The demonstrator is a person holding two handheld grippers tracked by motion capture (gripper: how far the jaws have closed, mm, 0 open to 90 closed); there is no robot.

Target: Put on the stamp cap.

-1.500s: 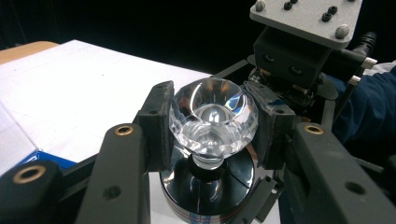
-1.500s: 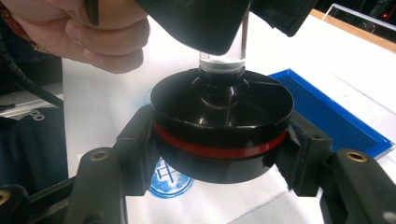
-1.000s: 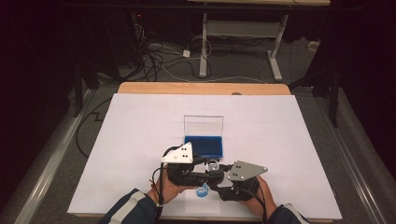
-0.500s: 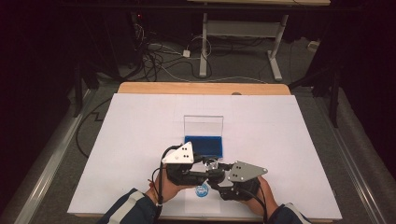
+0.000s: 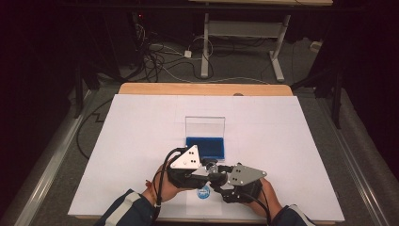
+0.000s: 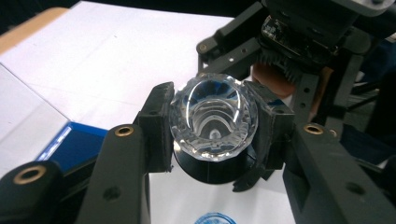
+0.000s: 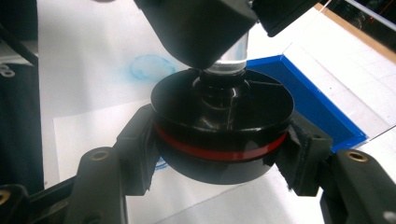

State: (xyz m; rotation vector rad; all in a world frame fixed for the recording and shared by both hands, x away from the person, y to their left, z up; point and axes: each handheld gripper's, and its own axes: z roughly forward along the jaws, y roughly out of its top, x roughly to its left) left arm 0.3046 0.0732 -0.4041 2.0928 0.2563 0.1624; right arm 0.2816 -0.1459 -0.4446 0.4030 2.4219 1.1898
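A stamp with a clear faceted handle and a round black base with a red stripe is held just above the white paper near the table's front edge. My left gripper is shut on the clear handle. My right gripper is shut on the black base from the opposite side. In the high view the left gripper and right gripper meet at the stamp. A round blue print lies on the paper beneath them.
A blue ink pad sits in a case just behind the grippers, its clear lid standing upright. White paper covers the table, with a wooden edge at the back. Cables lie on the floor beyond.
Both grippers stay joined on the stamp in the same spot; only a very slight shift of the hands shows.
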